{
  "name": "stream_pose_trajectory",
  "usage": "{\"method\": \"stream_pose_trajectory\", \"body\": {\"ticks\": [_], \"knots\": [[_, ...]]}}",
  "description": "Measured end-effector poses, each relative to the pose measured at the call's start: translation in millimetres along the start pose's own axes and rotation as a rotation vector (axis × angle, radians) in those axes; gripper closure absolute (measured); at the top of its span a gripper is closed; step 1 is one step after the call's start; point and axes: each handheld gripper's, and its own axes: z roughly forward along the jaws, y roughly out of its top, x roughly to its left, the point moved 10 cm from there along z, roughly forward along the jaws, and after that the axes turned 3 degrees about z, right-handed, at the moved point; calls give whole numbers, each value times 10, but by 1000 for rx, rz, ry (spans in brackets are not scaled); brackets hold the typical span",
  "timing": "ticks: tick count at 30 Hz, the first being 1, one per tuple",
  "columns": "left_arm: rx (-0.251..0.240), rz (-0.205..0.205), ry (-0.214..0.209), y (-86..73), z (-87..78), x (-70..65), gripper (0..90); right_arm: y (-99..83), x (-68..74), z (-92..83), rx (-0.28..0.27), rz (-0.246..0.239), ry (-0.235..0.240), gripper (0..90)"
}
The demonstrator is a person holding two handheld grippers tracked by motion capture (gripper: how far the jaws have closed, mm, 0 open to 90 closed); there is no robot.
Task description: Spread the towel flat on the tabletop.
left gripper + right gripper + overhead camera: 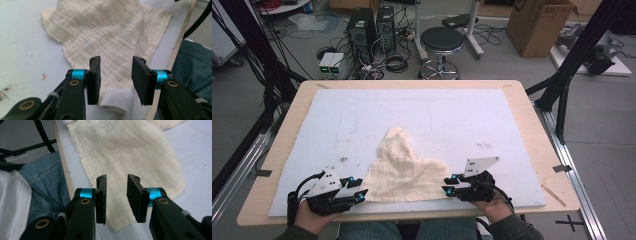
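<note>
- Both of my hands are sitting at the near edge of the bench (532,130); my left gripper (358,191) is resting at the cream cloth's (404,170) near left corner, my right gripper (447,185) at its near right corner
- Left gripper is standing with its jaws apart; they are straddling a folded-over bit of the cloth (110,45) without pressing on it
- Right gripper is also standing with its jaws apart, hovering over the cloth's (125,152) edge; nothing is being pinched
- Cloth is lying on the white mat (462,115), its near edge spread wide between my grippers, its far end bunching into a narrow rumpled peak near the mat's middle
- My jeans (42,185) are showing below the bench edge
</note>
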Motion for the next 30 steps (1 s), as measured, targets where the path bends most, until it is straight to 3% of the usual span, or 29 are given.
{"method": "stream_pose_trajectory", "body": {"ticks": [6,7,12,18,22,26,30], "knots": [[-9,-34,6,128,183,196,525,234,-190,38,-28,-33,-28,621],[-14,-45,7,151,226,230,519,328,-277,88,-30,-46,-37,595],[1,-63,12,201,423,409,489,462,-421,215,-42,-56,-19,524],[64,-63,22,114,612,544,455,479,-553,351,-29,-42,24,481],[127,-69,-12,19,709,541,493,413,-592,435,14,-25,40,479],[178,-40,-19,-56,747,503,597,344,-575,495,58,-28,58,585],[183,-15,-9,-66,736,496,750,317,-537,502,65,-41,64,742]]}}
